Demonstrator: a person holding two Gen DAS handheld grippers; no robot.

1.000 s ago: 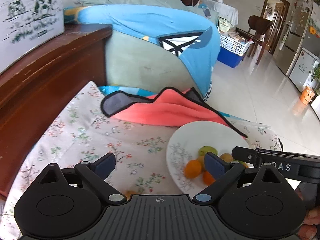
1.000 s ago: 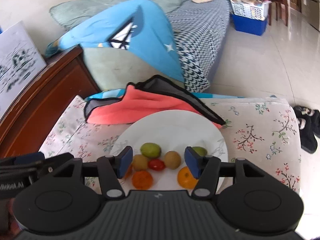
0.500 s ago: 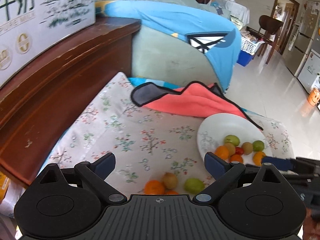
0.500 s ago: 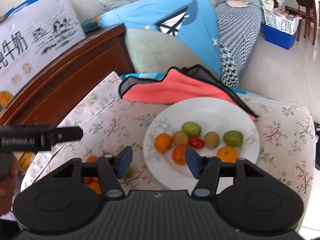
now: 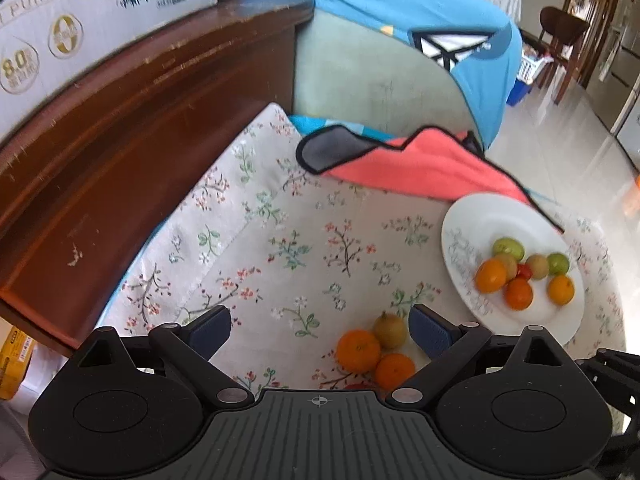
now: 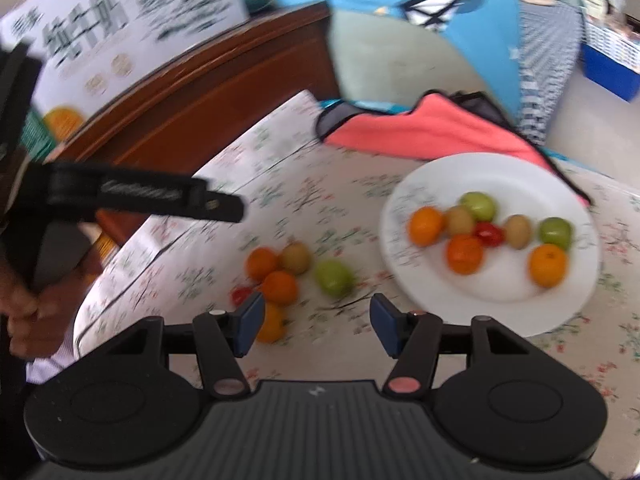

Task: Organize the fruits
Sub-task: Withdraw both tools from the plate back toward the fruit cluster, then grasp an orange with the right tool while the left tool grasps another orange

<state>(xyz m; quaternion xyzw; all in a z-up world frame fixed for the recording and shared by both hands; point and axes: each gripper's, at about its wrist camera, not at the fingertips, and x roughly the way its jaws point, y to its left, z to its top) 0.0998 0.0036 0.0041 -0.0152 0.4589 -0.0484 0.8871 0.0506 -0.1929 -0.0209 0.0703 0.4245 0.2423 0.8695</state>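
Fruits (image 6: 280, 280) blurred, partly behind jaws.

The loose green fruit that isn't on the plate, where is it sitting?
In the right wrist view, the green fruit lies on the flowered cloth, between the white plate on its right and a cluster of oranges on its left.

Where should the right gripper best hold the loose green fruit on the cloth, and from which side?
Probably across the round middle of the green fruit, coming from above. It lies apart from the orange on its left, so the fingers have room on both sides.
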